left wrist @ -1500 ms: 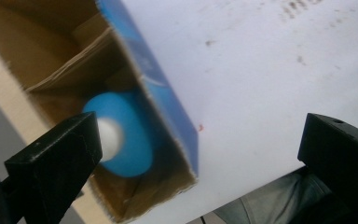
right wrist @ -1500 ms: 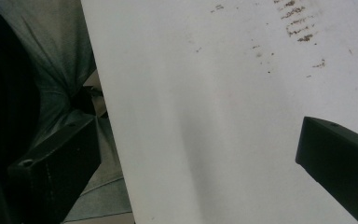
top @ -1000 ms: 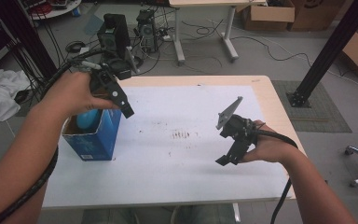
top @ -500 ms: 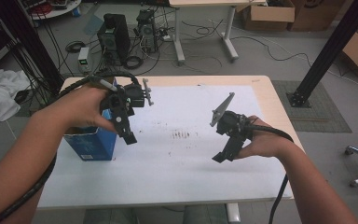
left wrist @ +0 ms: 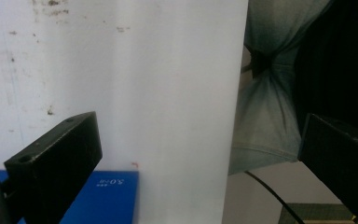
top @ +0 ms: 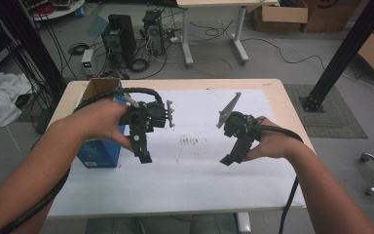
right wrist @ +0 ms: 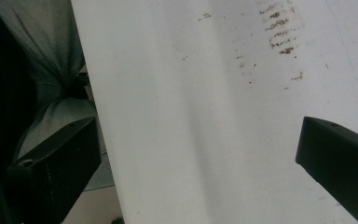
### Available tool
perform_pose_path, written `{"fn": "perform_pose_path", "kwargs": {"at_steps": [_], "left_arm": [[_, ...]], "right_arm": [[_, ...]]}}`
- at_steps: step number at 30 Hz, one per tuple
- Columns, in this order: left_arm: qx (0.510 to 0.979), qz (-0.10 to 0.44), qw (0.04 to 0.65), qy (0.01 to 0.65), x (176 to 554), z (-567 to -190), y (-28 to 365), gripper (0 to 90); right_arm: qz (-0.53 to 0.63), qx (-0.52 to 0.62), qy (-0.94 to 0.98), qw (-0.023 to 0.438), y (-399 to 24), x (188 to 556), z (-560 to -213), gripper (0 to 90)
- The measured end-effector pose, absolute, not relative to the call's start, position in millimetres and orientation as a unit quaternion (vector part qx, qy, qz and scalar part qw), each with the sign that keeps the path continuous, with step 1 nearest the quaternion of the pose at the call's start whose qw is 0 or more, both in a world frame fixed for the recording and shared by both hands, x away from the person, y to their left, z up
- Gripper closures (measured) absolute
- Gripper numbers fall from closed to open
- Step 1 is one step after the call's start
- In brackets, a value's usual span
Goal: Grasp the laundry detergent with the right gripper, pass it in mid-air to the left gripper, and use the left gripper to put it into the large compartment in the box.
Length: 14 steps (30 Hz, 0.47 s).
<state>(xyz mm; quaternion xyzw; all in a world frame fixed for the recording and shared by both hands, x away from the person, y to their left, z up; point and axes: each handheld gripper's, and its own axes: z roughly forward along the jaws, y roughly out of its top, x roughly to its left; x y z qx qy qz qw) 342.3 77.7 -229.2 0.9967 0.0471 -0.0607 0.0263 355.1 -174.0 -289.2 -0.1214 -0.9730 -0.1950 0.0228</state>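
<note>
Nearby, blue box (top: 97, 153) (flaps open) beside left tool (top: 144, 155).

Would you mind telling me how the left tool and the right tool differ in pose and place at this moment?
The left tool hangs beside the blue box at the table's left; the right tool hangs over the bare white sheet, away from the box. The left points straight down at the sheet, the right slants down-left. Both stand open and hold nothing.
</note>
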Motion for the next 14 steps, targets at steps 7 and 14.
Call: {"fn": "perform_pose_path", "kwargs": {"at_steps": [7,14], "left_arm": [[0.996,-0.064,0.023,0.049,347.5,-234.0,77.9,0.1],[0.997,-0.061,0.03,0.043,349.6,-233.8,76.3,0.1]], "right_arm": [[-0.193,-0.122,-0.973,0.024,-175.0,356.7,-291.5,0.0],[-0.192,-0.127,-0.973,0.026,-177.8,358.8,-292.9,0.0]]}}
